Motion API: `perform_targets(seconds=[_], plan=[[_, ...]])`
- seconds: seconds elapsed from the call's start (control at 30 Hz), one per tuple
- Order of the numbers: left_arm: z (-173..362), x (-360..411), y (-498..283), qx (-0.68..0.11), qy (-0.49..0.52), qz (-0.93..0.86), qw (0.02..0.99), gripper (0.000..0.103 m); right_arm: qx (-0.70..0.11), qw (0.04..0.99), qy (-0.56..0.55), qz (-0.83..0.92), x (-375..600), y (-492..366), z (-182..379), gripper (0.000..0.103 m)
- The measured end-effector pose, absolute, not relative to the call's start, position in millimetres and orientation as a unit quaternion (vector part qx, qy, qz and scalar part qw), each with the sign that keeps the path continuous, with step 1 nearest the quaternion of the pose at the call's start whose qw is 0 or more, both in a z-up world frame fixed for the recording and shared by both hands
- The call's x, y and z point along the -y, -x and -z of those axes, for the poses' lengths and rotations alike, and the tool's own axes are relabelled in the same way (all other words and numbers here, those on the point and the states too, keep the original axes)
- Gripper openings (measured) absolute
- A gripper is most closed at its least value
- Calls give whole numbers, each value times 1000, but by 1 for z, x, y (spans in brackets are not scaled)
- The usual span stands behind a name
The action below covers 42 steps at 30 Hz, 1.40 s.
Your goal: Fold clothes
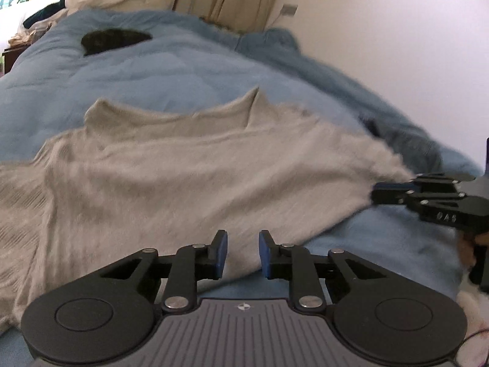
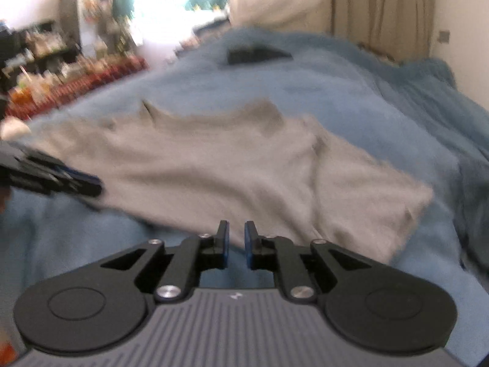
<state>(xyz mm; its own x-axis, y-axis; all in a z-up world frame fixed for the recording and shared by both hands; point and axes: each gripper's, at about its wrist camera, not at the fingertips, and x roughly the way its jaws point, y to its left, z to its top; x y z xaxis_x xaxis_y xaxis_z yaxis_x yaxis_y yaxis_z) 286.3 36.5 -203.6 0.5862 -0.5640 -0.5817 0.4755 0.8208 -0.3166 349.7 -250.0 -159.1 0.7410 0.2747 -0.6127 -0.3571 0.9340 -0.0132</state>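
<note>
We see a bed covered by a wide, soft blue quilt (image 1: pixel 152 70), which serves as the folding place. Spread across its near half lies the pale grey knitted garment (image 1: pixel 198 165), its neckline toward the far side, laid out so that its edges can be reached. A small dark cloth-like item (image 1: pixel 113 39) rests far off near the pillows, well apart.

The right gripper (image 2: pixel 237 240) has its jaws nearly together at the garment's right corner, and the cloth tapers to a point there, so we judge it is pinched. The left gripper (image 1: pixel 243 253) has its jaws narrowly apart at the near hem, with cloth in the gap but not pressed.

No container is in view.
</note>
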Motion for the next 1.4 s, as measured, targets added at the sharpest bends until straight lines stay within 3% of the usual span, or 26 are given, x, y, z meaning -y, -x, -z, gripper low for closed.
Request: perform_targets(seconds=[0.33, 0.67, 0.93, 1.17, 1.4], plan=[[233, 1, -285, -375, 54, 296, 877, 21, -354, 918, 53, -170, 231, -359, 214, 10], [207, 1, -261, -305, 70, 295, 903, 18, -295, 936, 65, -182, 205, -343, 182, 11], [241, 9, -273, -358, 78, 287, 885, 18, -338, 918, 67, -194, 193, -358, 221, 10], [244, 17, -261, -346, 41, 276, 896, 18, -334, 921, 81, -185, 188, -353, 226, 10], [235, 7, -249, -331, 65, 261, 905, 18, -316, 931, 59, -174, 196, -337, 224, 10]])
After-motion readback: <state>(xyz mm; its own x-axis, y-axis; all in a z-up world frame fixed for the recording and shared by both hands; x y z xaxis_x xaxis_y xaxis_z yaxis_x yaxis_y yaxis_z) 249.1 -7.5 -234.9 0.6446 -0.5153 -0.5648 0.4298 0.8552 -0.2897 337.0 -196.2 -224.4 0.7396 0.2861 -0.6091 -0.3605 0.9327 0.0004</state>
